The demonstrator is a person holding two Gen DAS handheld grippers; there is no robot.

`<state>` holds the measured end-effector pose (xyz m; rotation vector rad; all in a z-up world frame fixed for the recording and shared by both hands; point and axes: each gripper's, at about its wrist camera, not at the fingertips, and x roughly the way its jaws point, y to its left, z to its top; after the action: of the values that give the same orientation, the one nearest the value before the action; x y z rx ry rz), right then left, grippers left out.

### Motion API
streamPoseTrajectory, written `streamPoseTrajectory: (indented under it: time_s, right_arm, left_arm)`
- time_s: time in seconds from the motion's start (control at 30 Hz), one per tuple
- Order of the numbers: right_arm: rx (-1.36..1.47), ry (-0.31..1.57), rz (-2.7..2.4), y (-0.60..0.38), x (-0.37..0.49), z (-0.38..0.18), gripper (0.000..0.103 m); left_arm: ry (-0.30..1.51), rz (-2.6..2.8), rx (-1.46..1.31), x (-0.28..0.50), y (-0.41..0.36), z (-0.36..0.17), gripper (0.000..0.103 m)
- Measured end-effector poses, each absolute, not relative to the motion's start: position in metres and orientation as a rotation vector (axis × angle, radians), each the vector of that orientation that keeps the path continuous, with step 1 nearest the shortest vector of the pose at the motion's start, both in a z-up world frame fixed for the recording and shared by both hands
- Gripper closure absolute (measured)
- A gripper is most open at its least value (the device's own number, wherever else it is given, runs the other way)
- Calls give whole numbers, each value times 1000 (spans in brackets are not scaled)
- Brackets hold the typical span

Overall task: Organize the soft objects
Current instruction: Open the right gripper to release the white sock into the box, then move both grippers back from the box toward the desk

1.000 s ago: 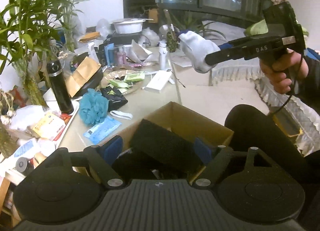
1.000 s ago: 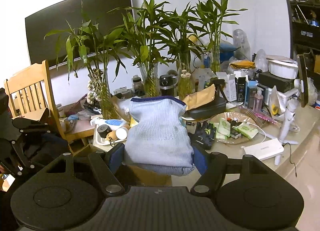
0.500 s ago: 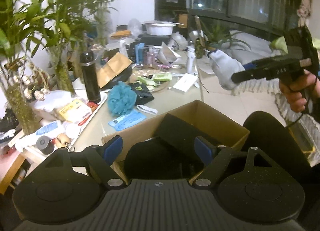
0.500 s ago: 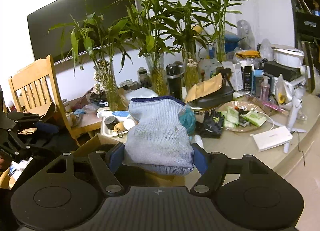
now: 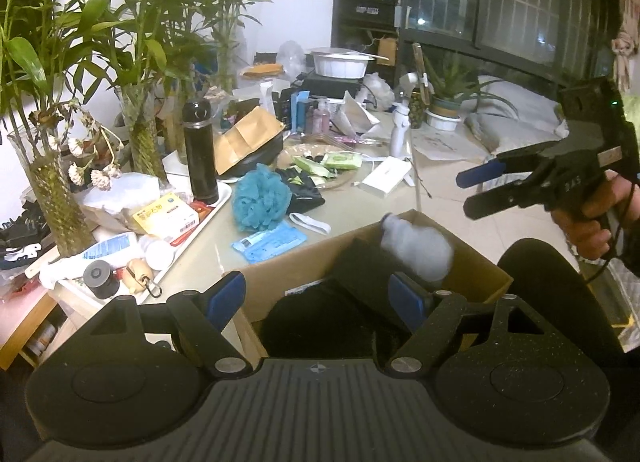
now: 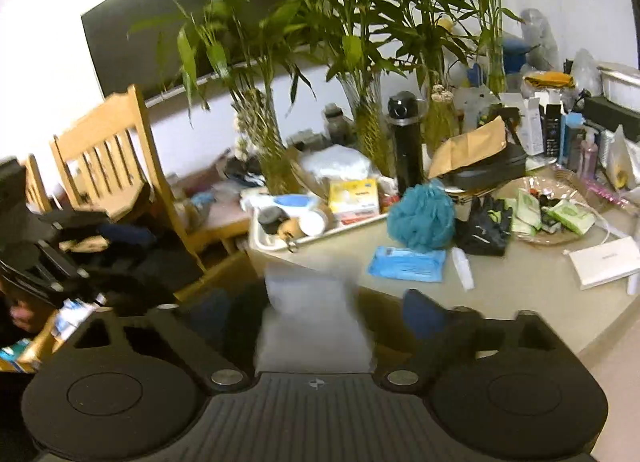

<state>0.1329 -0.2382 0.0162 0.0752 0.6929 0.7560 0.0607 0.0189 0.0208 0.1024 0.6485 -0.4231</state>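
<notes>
A pale knit cloth (image 5: 418,244) drops, blurred, into the open cardboard box (image 5: 472,262), which holds dark soft items (image 5: 332,314). In the right wrist view the same cloth (image 6: 312,318) is a blur between the spread fingers. My right gripper (image 5: 466,192) is open and empty, above the box's right side. My left gripper (image 5: 316,298) is open and empty over the box's near edge. A teal bath pouf (image 5: 260,198), black gloves (image 5: 302,190) and a white band (image 5: 310,222) lie on the table.
The table (image 5: 352,210) is crowded: bamboo vases (image 5: 52,190), a black flask (image 5: 199,150), a white tray (image 5: 176,238), a blue packet (image 5: 270,242), a white box (image 5: 386,176). A wooden chair (image 6: 116,166) stands left of the table.
My right gripper opened and let go of the pale knit cloth, which is falling into the box. The right gripper also moved right and down. My left gripper has pulled back slightly.
</notes>
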Motion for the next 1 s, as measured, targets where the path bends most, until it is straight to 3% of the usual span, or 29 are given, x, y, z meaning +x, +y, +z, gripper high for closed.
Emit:
streamPoseTrajectory:
  time_s: [1.0]
  right_arm:
    - [12,711,653,-240,137,15,0]
  left_arm:
    - [649,-359,97,78,29,20,24]
